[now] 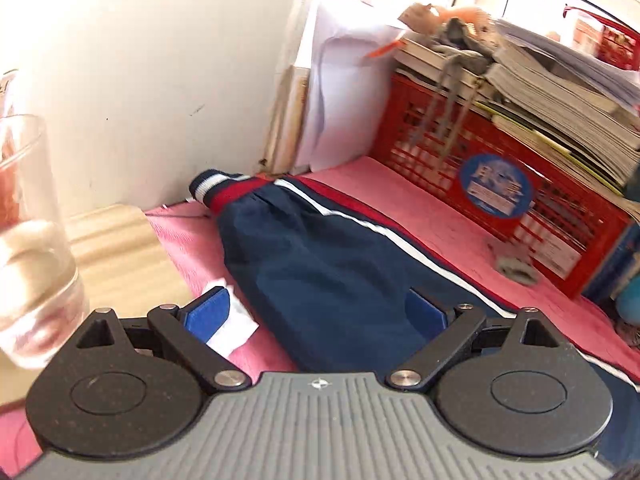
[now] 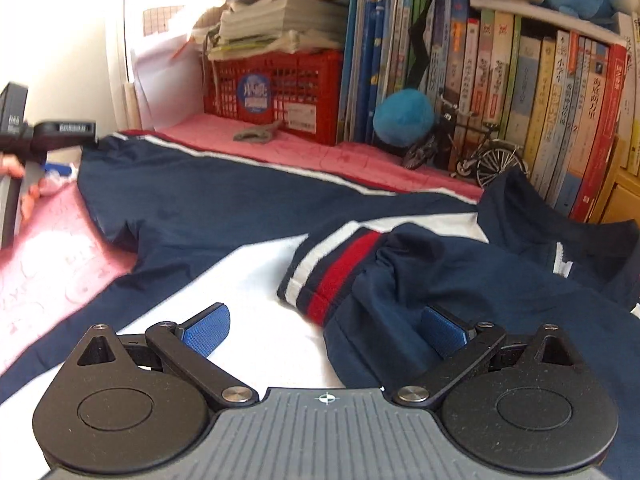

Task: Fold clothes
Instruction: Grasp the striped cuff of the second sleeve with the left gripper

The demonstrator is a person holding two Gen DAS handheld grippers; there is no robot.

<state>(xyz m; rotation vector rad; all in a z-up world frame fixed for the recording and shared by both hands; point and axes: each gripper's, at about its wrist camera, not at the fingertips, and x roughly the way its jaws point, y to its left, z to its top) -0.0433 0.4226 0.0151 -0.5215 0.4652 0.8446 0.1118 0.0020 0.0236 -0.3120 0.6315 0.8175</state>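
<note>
Currently we have both tongs wide, gripping nothing: left tongs (image 1: pixel 316 312) over the navy jacket's sleeve (image 1: pixel 320 256) on the pink cloth (image 1: pixel 432 224), right tongs (image 2: pixel 324 330) by its folded striped cuff (image 2: pixel 332 268).

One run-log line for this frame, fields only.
task: fold clothes | left gripper: open over navy jacket sleeve | right gripper: open near striped cuff | nothing gripped

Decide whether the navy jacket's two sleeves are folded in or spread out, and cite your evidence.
One each. The far sleeve lies stretched straight over the pink cloth; the near sleeve is folded in, its striped cuff resting on the jacket's white panel.
</note>
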